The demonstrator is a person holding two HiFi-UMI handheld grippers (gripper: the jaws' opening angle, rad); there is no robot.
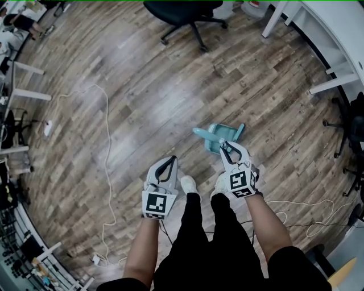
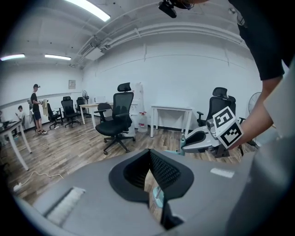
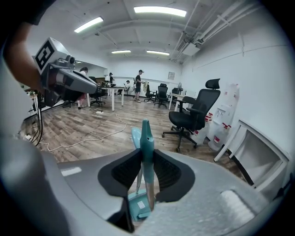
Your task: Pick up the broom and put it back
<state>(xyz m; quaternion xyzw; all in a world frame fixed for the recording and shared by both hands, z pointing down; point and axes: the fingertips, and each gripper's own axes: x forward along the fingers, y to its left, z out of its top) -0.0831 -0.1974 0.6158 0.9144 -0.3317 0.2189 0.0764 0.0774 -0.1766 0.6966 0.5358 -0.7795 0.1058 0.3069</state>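
We see a teal broom (image 3: 145, 131) between the black ribbed jaws of the grey right gripper (image 3: 146, 159). The left gripper (image 2: 150, 156) is grey and black too. The marker cube (image 1: 241, 182) is black-and-white. Beyond the jaws, the floor (image 1: 142, 102) shows brown wood planks.

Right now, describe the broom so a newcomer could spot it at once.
On the wooden floor, look just ahead of the person's white shoes. The broom stands there, its handle between the jaws of the right gripper. Its teal colour sets it apart: the office chair is black, the desks white.
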